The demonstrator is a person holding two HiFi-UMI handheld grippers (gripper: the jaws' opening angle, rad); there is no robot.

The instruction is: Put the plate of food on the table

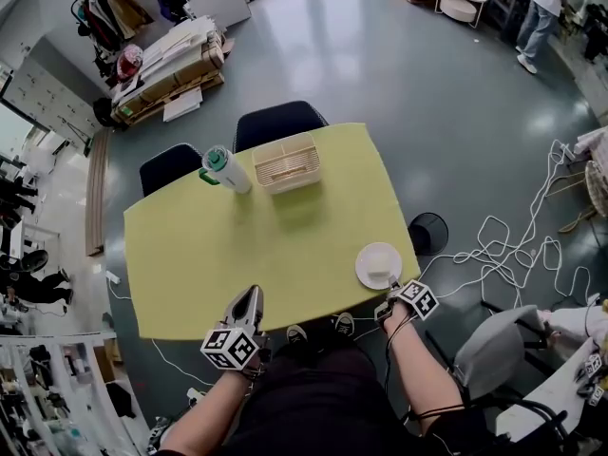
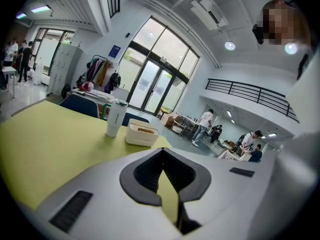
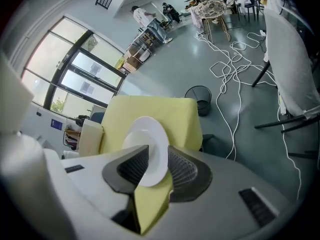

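**A:** What is biggest here, and how much of it is hidden?

**B:** The table (image 1: 237, 245), with a yellow top. Its legs are out of sight beneath the top. Two chairs (image 1: 280, 122) at the far side show only their dark backs.

**A:** Any containers?

**B:** A cream basket (image 1: 287, 164) stands near the far edge. Its inside looks slatted, and I cannot tell whether anything lies in it. A white tumbler (image 1: 226, 169) stands upright just beside it, on its left in the head view. Its green lid is on, so the contents are hidden.

**A:** And the plate?

**B:** The plate (image 1: 378, 264) lies flat on the table, close to the near right corner. It is white, and I cannot make out any food on it.

**A:** How are the hands set?

**B:** The right gripper (image 1: 392, 285) tilts steeply down at the plate's near rim. Its jaws stand wide apart with the rim between them, and the pads do not look pressed on it, so it has no grip. The left gripper (image 1: 249, 300) sits over the table's near edge and points across the top, only a little downward. Its jaws are closed tip to tip with nothing in them. Both forearms (image 1: 423, 369) come in from the bottom of the head view — the frame cuts them off.
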